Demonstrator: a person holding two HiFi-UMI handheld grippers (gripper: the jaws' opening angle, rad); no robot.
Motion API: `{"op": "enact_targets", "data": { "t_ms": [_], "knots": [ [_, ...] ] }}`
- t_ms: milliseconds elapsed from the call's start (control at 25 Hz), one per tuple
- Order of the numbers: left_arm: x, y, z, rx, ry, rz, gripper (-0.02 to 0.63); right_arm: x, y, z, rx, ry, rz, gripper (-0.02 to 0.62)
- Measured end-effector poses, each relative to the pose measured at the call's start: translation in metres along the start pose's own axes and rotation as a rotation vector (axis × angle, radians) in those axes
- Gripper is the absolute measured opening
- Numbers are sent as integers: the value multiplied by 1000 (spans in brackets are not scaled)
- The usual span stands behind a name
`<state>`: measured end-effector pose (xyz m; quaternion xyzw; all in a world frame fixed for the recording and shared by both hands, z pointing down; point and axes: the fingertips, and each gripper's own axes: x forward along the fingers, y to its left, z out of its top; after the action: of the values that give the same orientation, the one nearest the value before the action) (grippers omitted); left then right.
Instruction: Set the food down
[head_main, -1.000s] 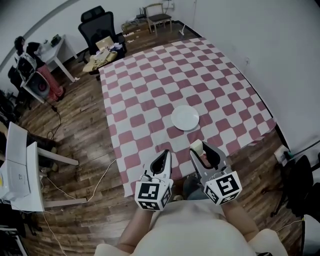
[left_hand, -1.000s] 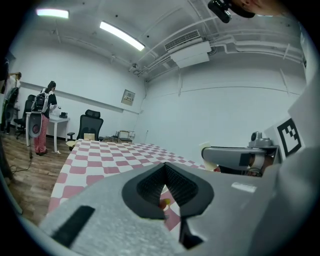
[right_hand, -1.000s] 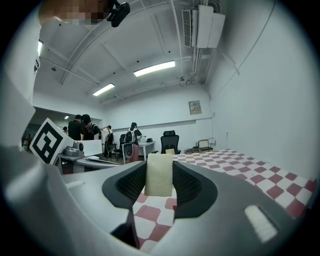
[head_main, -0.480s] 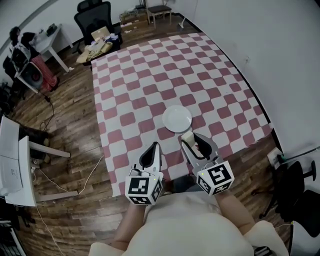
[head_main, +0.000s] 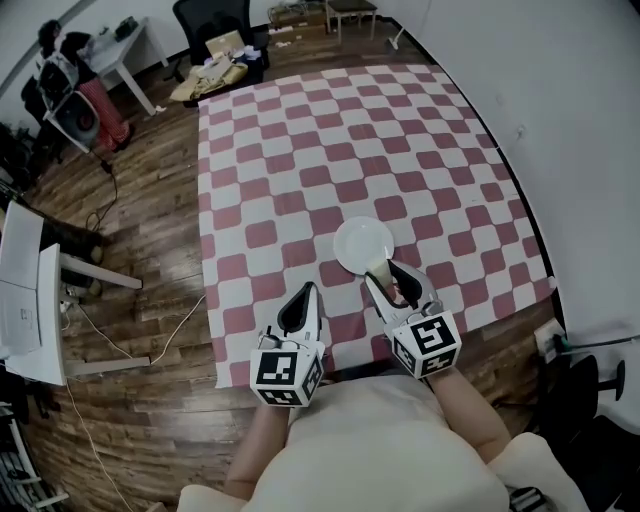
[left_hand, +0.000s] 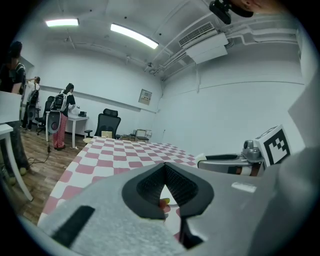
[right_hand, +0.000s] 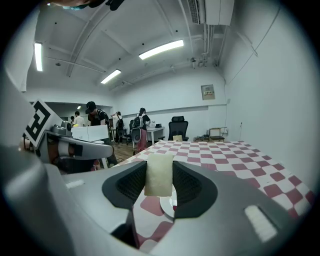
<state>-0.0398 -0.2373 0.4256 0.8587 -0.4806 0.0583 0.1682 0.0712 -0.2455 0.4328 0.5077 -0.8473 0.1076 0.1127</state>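
A pale cream block of food (right_hand: 159, 174) is pinched upright between the jaws of my right gripper (right_hand: 159, 184), which is shut on it. In the head view this food (head_main: 378, 268) hangs over the near rim of a white plate (head_main: 362, 243) on the red-and-white checked table (head_main: 300, 150). The plate (right_hand: 167, 205) shows just below the jaws. To the left of the plate, my left gripper (head_main: 303, 300) is over the table's near edge with its jaws closed to a point. Its pads (left_hand: 175, 185) meet at their tips, and I see nothing held between them.
A black office chair (head_main: 212, 18) and a cluttered box stand beyond the table's far end. White desks (head_main: 30, 300) and cables lie on the wooden floor at the left. A white wall runs along the table's right side. People stand in the room's background (right_hand: 95, 117).
Both grippers have moved forward over the table. The food in the right gripper has gone from short of the plate to over its near rim.
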Motion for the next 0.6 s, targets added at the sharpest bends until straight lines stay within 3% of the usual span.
{"op": "enact_targets", "data": {
  "t_ms": [600],
  "knots": [
    [33, 13, -2, -56, 10, 81, 6, 76, -45, -44, -84, 184, 70, 161]
  ]
}}
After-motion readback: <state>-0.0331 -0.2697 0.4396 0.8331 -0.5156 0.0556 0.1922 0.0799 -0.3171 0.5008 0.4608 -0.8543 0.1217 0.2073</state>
